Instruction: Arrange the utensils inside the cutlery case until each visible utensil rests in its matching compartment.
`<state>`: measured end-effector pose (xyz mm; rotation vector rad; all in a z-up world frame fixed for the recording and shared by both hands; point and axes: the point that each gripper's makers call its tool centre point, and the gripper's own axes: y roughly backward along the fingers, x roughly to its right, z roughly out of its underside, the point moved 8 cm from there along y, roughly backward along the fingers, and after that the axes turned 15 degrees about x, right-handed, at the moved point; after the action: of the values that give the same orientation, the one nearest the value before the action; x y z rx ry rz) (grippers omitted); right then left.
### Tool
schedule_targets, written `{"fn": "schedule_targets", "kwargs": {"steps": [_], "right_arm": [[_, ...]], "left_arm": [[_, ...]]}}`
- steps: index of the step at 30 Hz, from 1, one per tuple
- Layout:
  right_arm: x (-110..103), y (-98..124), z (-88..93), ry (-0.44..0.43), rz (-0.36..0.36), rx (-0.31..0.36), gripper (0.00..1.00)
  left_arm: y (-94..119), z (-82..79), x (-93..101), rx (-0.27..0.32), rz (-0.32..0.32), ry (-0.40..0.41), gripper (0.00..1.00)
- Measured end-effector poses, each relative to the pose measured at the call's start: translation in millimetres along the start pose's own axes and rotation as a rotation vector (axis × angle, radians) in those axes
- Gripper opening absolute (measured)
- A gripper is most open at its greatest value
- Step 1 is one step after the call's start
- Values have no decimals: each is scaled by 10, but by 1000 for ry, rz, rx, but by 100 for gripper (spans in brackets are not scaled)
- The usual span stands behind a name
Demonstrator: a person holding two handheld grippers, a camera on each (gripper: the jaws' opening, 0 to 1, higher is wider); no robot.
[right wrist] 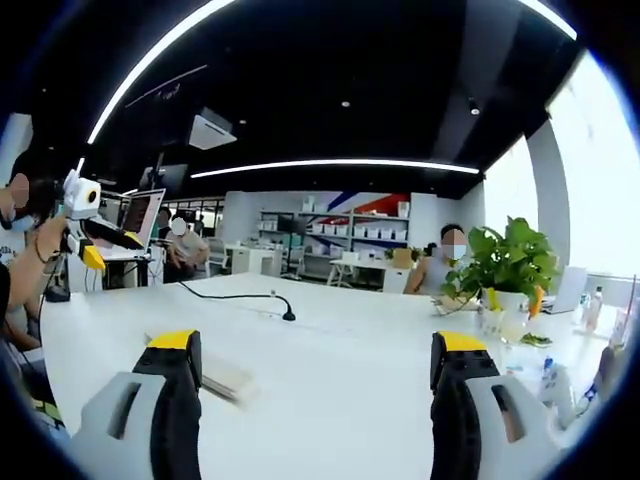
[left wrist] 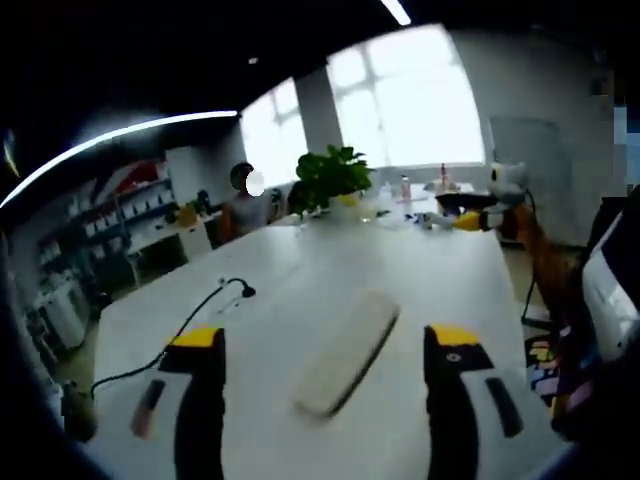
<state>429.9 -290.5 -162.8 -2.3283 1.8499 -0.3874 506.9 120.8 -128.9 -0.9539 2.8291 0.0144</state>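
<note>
a large white bench (left wrist: 330, 270) spreads across both views, in an open office with bright windows and long ceiling light strips. in the left gripper view, the left gripper (left wrist: 326, 400) rises from the bottom edge, its two black, yellow-tipped fingers (left wrist: 200, 400) set wide apart with nothing between them. on the bench just ahead, between the fingers, lies the cutlery case (left wrist: 348, 352), a long pale closed-looking shape set at a slant; it is blurred, so its compartments and any utensils cannot be made out. a leafy potted plant (left wrist: 330, 178) stands at the far end of the bench, with a seated person (left wrist: 243, 205) beside it. a black cable (left wrist: 190, 320) trails across the bench to the left.

in the right gripper view, the right gripper (right wrist: 318, 400) is likewise spread wide and holds nothing. a blurred pale flat object (right wrist: 225, 378), partly hidden behind the near finger, may be the case. the same plant (right wrist: 505, 265) stands at the right. at the far left edge, a person's arm (right wrist: 40, 262) holds another gripper (right wrist: 85, 225), cut off by the rim.
</note>
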Motion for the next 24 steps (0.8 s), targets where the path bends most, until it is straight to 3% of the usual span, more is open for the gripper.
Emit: {"fn": "schedule_targets", "kwargs": {"steps": [2, 4, 7, 9, 24], "right_arm": [[-9, 2, -15, 3, 0, 5, 99], [-16, 3, -30, 6, 1, 9, 99], [-21, 13, -49, 14, 1, 11, 99], [-21, 18, -57, 14, 2, 14, 99], [48, 118, -76, 13, 55, 8, 98]], "left_arm": [[78, -9, -45, 23, -45, 8, 96], [163, -46, -92, 89, -89, -19, 99], [301, -19, -125, 76, -152, -23, 100], [363, -34, -144, 105, -205, -42, 100], [829, -21, -117, 237, -324, 20, 100]]}}
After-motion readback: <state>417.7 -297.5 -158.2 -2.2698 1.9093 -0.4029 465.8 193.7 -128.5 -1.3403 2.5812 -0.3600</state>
